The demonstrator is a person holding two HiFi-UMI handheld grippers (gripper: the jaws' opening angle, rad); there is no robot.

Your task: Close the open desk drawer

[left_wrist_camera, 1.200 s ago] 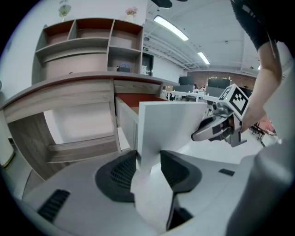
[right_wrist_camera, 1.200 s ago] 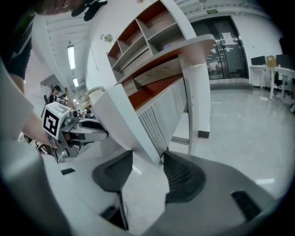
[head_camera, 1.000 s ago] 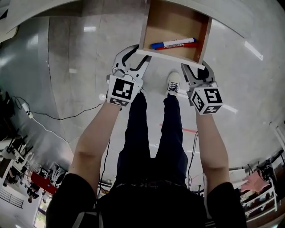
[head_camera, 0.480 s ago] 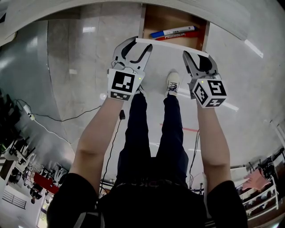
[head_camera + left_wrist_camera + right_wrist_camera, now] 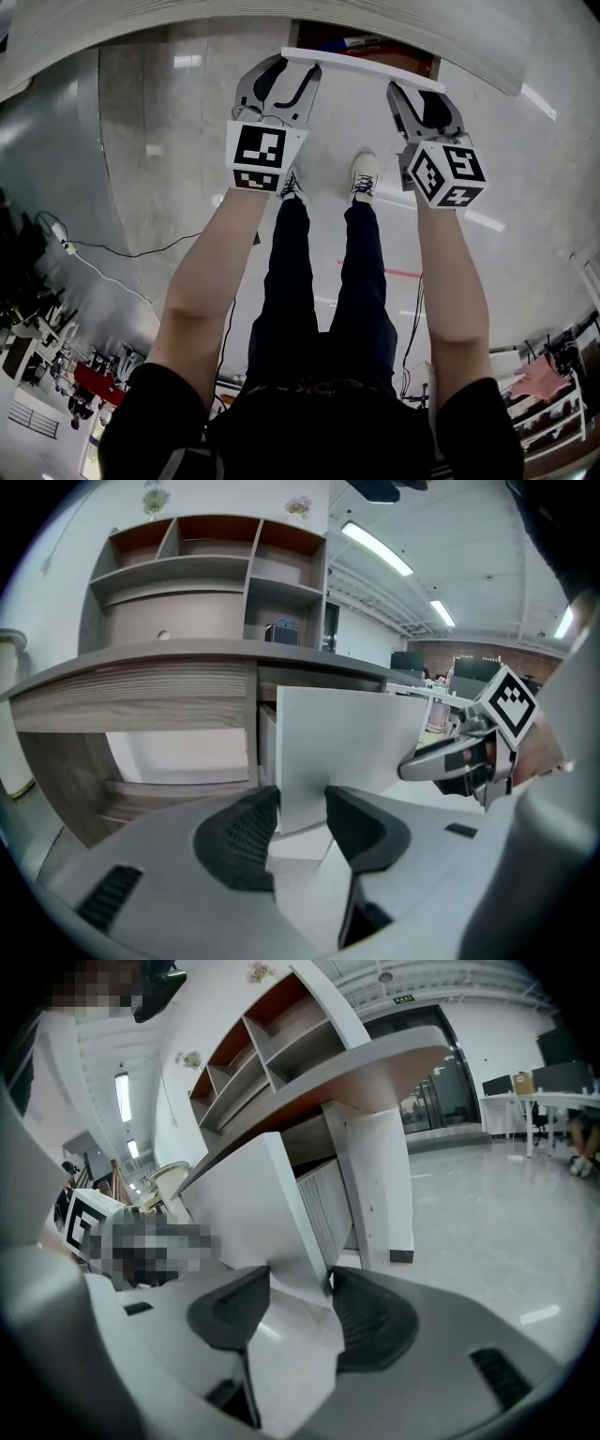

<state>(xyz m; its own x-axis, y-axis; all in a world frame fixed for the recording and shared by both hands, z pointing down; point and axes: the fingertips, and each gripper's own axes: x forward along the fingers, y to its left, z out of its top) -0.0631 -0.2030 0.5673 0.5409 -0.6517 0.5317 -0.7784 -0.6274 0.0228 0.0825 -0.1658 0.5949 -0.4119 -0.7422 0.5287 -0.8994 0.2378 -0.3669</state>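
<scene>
- We tag the drawer point(image 5: 321, 36) as nearly shut. Only a thin strip of its inside shows behind the white front panel point(image 5: 361, 63), under the edge of the desk surface point(image 5: 141, 21).
- A blue pen point(image 5: 364, 41) peeks out of that strip, just behind the front panel. Everything else inside is hidden.
- The left claw point(image 5: 289, 71) is at the front panel's left end with its jaws apart and gripping nothing. Its tips sit against the panel face, and the panel's lower corner falls in the gap between them.
- The right claw point(image 5: 420, 94) is at the front panel's right end in the same state: jaws spread and empty, tips on the panel, a lower corner between them.
- Both claws sit about level along the front panel, so we judge the push to be even.
- Our read on progress is that most of the travel is done.
- What is left is a short final push until the front panel meets the desk frame, then pulling both claws off it.
- We can't tell from these views how the panel will seat.
</scene>
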